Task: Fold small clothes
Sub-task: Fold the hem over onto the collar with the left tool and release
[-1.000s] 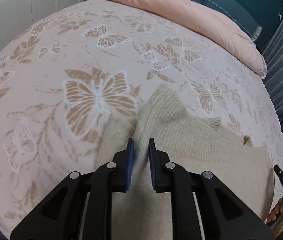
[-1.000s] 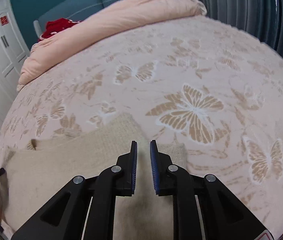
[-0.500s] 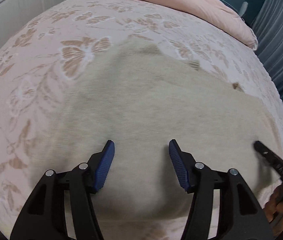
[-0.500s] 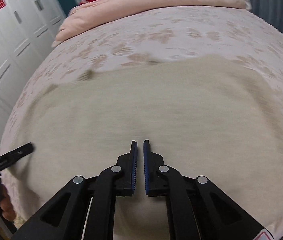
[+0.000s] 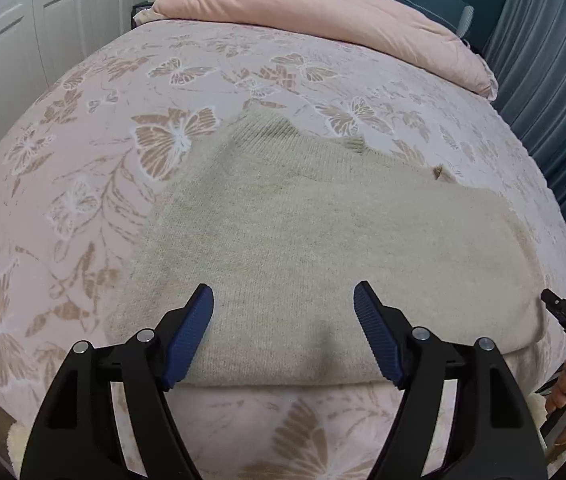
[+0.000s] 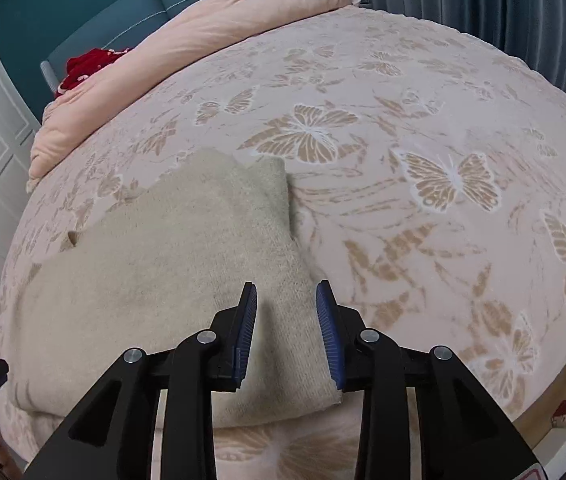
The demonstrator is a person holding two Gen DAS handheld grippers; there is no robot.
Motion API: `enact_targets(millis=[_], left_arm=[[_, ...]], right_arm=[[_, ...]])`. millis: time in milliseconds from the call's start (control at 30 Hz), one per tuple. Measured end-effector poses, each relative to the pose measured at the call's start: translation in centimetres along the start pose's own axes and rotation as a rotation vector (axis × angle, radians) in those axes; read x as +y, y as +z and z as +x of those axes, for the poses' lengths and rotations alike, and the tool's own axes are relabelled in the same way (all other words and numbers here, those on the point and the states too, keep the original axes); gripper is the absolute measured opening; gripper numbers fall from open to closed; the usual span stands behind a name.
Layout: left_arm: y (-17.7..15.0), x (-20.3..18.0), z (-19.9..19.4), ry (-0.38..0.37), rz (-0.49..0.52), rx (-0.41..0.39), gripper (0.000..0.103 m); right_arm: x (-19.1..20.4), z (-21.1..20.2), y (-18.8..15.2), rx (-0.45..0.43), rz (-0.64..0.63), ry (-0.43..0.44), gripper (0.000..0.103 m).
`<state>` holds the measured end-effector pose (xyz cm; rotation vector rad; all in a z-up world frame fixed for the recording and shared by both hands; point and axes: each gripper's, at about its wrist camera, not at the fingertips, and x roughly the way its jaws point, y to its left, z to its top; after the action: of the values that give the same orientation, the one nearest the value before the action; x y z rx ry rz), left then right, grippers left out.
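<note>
both grippers — left point(image 5: 283, 336), right point(image 6: 287, 328) — just opened (nothing clamped) over the folded beige sweater point(image 5: 323, 248).

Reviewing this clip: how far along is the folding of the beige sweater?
Done: the beige knitted sweater lies doubled over on the butterfly-patterned bedspread, near edge folded. In hand: nothing; the left hand-held gripper and right hand-held gripper, jaws just opened, hover above it. Left: probably another fold; its far edge looks uneven.
</note>
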<state>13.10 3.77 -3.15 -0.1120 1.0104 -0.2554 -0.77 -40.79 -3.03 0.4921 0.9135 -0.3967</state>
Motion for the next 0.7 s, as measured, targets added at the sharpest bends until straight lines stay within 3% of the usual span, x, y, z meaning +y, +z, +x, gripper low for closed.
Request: enact_targets(millis=[67,133,167,233,367,400,433,467,500,533,600,700], left_arm=[[1.8,0.5,-0.2,-0.015,-0.034,-0.007,0.072],[4.3,1.6,0.2,-0.034,-0.102,-0.021,0.084],[5.6,2.1,0.8,-0.036,-0.136,-0.026,0.093],[8.0,3.3,2.5,-0.014,-0.194,-0.027,0.093],[10.4,5.1,7.0,0.022,-0.263,0.031,0.093],[10.6,5.1,8.1,0.038,-0.252,0.042,0.090],[10.6,5.0,9.1,0.067,-0.227,0.058,0.083],[10.6,4.7,10.4,0.075,-0.181,0.091,0.056],[10.7,4.4,11.5,0.091,-0.132,0.128,0.027],[10.6,4.4,12.1,0.094,-0.105,0.142,0.012],[10.8,4.9,12.3,0.108,-0.095,0.117,0.009],[11.4,6.1,13.2,0.117,-0.101,0.127,0.009]], right_arm=[[1.0,-0.1,1.7,0.001,-0.029,0.039,0.036],[2.6,0.6,3.9,0.003,-0.060,0.069,0.056],[3.5,1.1,4.9,0.002,-0.084,0.081,0.058],[5.0,2.8,6.6,0.011,-0.119,0.067,0.071],[6.2,7.1,8.1,0.045,-0.112,0.032,0.072],[6.2,8.2,8.2,0.069,-0.087,0.017,0.072],[6.1,9.2,8.1,0.097,-0.065,0.028,0.060],[6.3,9.8,8.0,0.118,-0.055,0.063,0.047],[6.8,10.0,7.9,0.138,-0.074,0.087,0.012],[7.5,9.7,7.9,0.140,-0.120,0.097,0.007],[7.4,7.3,8.7,0.049,-0.149,0.123,0.007],[2.8,6.6,10.8,-0.021,-0.020,0.070,0.006]])
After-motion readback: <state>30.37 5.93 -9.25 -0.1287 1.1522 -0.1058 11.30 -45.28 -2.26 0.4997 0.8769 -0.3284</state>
